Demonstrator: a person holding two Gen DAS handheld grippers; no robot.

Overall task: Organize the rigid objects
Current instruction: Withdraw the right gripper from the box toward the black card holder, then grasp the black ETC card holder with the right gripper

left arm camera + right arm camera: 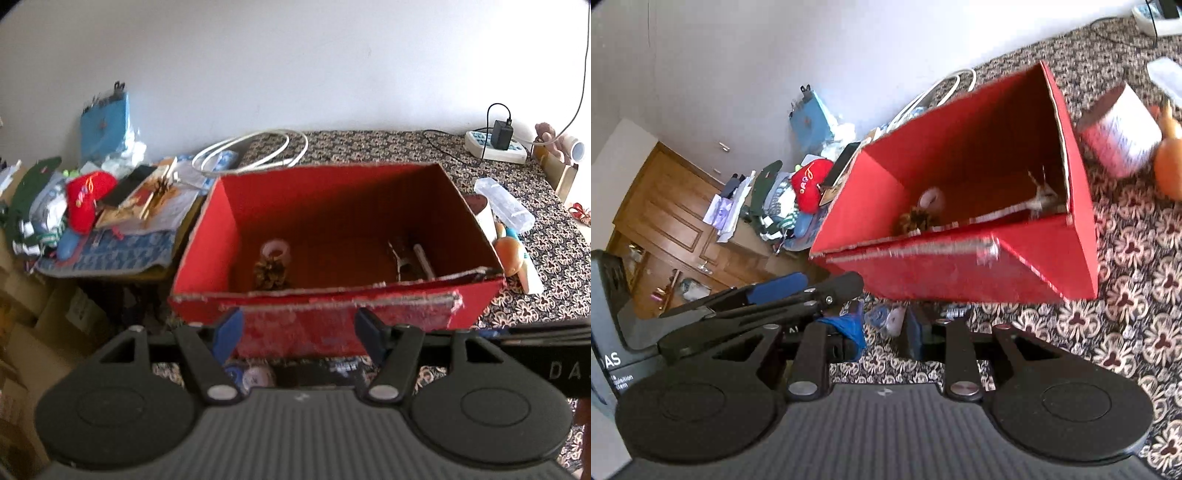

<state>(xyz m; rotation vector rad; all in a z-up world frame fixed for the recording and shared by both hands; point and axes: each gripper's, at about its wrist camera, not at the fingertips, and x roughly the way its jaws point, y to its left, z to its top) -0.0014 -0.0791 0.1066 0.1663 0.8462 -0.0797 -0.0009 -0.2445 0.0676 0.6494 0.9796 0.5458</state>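
Observation:
A red cardboard box [369, 317] stands on the patterned cloth, also in the right wrist view [960, 273]. Inside lie a pine cone [270, 275], a tape roll [275, 249] and a small metal and white piece [410, 258]. My left gripper [299, 328] is open and empty, its blue-padded fingers just in front of the box's near wall. My right gripper [886, 332] is open, low over the cloth in front of the box; small blue and white things [886, 319] lie between its fingers. The left gripper also shows in the right wrist view [783, 291].
To the right of the box stand a white and red can [1119, 129], an orange toy [511, 254] and a clear plastic bottle [504, 203]. A power strip [495, 146] and white cable [255, 151] lie at the back. A cluttered side table [110, 214] is left.

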